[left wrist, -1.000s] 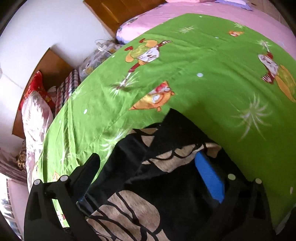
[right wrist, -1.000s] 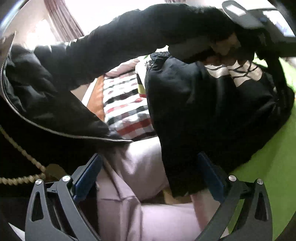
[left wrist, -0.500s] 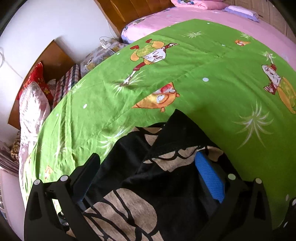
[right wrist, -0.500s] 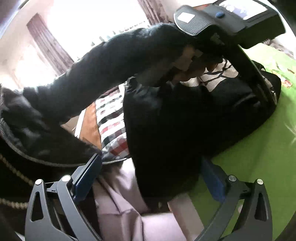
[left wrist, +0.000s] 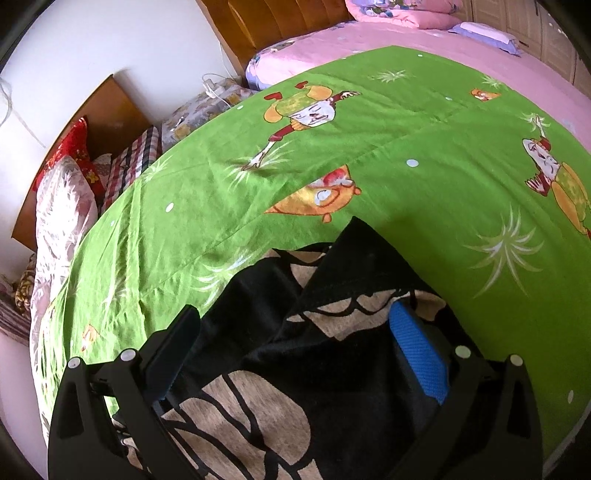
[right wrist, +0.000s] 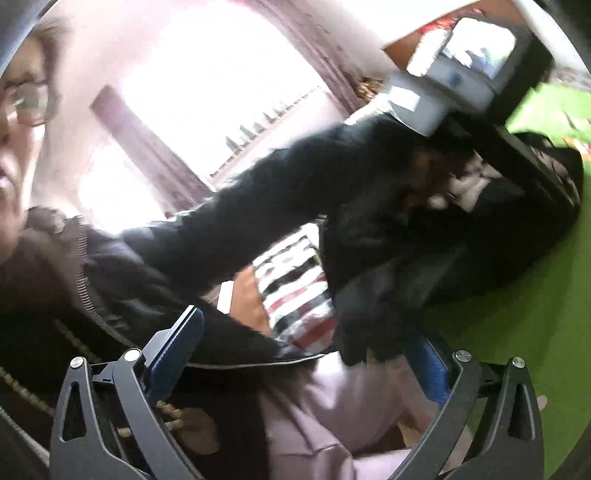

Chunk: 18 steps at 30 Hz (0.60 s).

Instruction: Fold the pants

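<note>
The pants (left wrist: 314,343) are black with tan patterned patches and lie bunched on the green cartoon sheet (left wrist: 332,147) at its near edge. My left gripper (left wrist: 295,332) is wide open, with the bunched pants lying between and over its fingers. In the right wrist view the pants (right wrist: 461,251) hang in a dark bundle under the hand-held left gripper. My right gripper (right wrist: 306,343) is open, to the side of the pants; its right finger (right wrist: 432,369) is right at the pants' lower edge and the view is blurred.
A pink bed (left wrist: 443,48) with pillows and a wooden headboard (left wrist: 280,22) lies beyond the green sheet. Plaid and floral bedding (left wrist: 129,162) is piled at the left. The person's dark sleeve (right wrist: 258,229) and body fill the right wrist view.
The left gripper has lifted and tilted a little, showing more of the bed. The right gripper has swung upward toward the person and window; the pants stay between the left fingers.
</note>
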Motion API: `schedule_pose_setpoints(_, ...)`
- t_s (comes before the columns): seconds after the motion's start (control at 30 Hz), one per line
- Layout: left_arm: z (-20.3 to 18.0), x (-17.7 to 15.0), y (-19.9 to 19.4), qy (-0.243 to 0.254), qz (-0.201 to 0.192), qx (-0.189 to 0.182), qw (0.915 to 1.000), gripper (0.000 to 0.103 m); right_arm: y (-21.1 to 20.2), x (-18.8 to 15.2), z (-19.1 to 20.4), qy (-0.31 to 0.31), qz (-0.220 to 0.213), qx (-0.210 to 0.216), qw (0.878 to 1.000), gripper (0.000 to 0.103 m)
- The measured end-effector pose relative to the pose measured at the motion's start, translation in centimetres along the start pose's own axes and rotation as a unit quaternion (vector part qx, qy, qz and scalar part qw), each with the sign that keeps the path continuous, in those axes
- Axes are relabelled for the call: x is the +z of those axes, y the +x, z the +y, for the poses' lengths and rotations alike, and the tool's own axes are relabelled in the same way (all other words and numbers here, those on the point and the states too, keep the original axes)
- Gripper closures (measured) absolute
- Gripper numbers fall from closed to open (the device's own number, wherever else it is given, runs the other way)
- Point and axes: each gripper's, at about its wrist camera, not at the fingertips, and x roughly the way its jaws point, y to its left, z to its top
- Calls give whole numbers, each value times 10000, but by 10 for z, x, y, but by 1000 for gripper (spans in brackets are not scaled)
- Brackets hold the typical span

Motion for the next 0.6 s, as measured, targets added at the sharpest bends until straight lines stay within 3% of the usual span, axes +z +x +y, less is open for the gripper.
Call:
schedule_pose_setpoints(0.13,1,-1,0,-62,-26,-38,10000,1,-6,-4,-4,125,204,-9,9997,4)
schedule_pose_setpoints(0.23,1,-3,0,-137,-62,-44,9999,1,-10,-13,17,-249,278,-793,9962,4)
schedule_pose_setpoints(0.33,2,-4,-1,-205,-83,-70,9997,1,-28,1,9,-251,-256,-1792,9832,4)
schedule_pose_setpoints(0.37,2,-4,0,-229,-90,-90,9997,1,-27,8,5,-233,-266,-1799,9831,4)
schedule_pose_setpoints(0.53,2,-7,-1,-264,-189,-117,9994,1,36,26,1,-964,733,-2175,9685,4)
schedule_pose_setpoints(0.6,3,-9,-2,-279,-252,-140,9992,1,68,16,-7,-886,1586,-1731,9680,4)
